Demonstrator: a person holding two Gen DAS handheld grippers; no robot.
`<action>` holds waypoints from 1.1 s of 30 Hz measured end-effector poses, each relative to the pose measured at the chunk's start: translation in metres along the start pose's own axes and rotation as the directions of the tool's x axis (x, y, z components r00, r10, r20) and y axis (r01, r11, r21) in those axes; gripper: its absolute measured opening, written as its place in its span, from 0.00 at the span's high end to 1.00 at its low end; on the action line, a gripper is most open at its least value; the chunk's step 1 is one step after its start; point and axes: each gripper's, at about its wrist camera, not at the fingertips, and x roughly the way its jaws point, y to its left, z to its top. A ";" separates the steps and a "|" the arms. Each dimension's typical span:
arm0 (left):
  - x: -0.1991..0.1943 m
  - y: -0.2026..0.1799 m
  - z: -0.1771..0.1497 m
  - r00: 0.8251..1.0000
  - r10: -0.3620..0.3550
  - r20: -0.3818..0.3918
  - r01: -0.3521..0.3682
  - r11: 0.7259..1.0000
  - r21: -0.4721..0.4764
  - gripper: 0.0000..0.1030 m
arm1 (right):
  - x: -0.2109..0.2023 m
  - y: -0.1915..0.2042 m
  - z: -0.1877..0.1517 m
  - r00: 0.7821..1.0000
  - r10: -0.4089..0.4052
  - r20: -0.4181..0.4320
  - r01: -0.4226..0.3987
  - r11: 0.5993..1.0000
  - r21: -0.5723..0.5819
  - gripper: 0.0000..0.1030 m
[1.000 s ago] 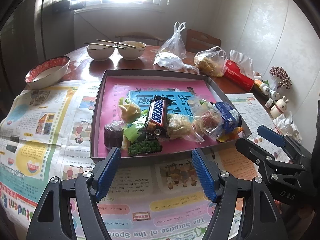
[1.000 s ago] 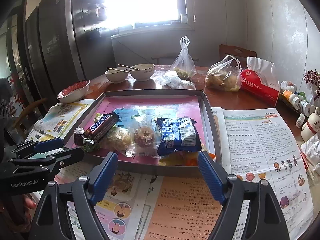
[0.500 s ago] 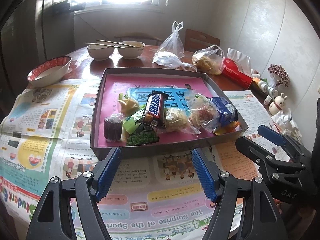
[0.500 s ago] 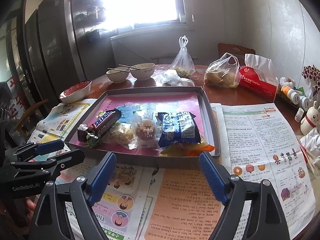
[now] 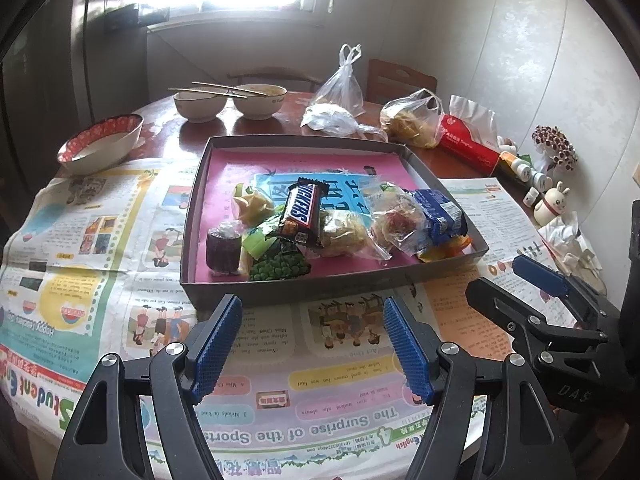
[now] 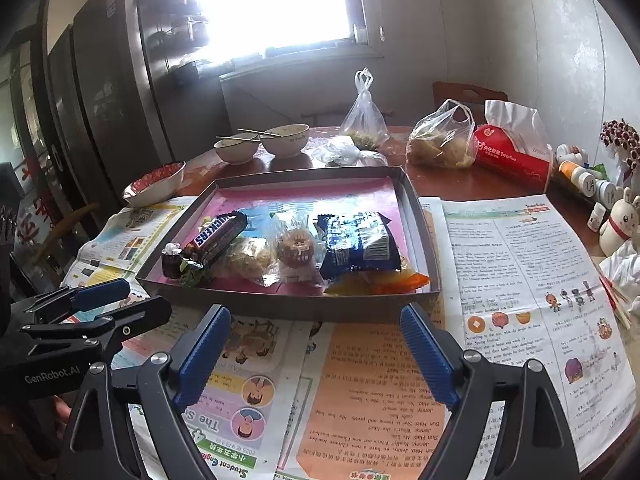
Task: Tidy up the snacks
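Both grippers have drawn back from the tray since the earlier frames, so that its near wall now sits farther ahead of the fingertips in each wrist view.

Left gripper (image 5: pixel 312 344): jaws spread, holding nothing, above the newspaper (image 5: pixel 120 280) just short of the tray (image 5: pixel 320 292). Right gripper (image 6: pixel 316 354): jaws spread, holding nothing, beside the left one and likewise short of the near wall.

Location of the snacks: all visible ones lie inside the tray on the counter (image 5: pixel 168 136), heaped along the near half. A Snickers bar (image 5: pixel 301 212) rests on top of the heap, tilted. To its left stand a dark wrapped roll (image 5: pixel 224 249) and a green pea packet (image 5: pixel 280 268). To its right lie clear-wrapped pastries (image 5: pixel 394 220) and a blue biscuit packet (image 6: pixel 356 244), with an orange wrapper (image 6: pixel 400 282) beneath it.

Stage: the heap fits either snacks already gathered or snacks awaiting sorting; the pictures do not settle which.

Handling notes, as judgement:
- Take whichever item lies uppermost; lower ones are pinned.
- Grip wrappers across the narrow side; film packets slip and crush easily.
- Approach over the near wall, not through it.
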 end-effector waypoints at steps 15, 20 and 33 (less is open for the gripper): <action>-0.008 -0.003 -0.010 1.000 -0.001 -0.013 0.001 1.000 -0.001 0.27 | -0.013 0.006 -0.006 1.000 -0.010 0.020 0.010 1.000 -0.027 0.15; -0.011 -0.003 -0.012 1.000 0.001 -0.008 -0.002 1.000 -0.003 0.27 | -0.017 0.006 -0.008 0.999 -0.010 0.030 0.011 0.999 -0.030 0.14; -0.015 -0.005 -0.018 1.000 0.002 -0.009 -0.002 1.000 -0.003 0.27 | -0.025 0.006 -0.014 0.999 -0.007 0.031 0.008 1.000 -0.030 0.14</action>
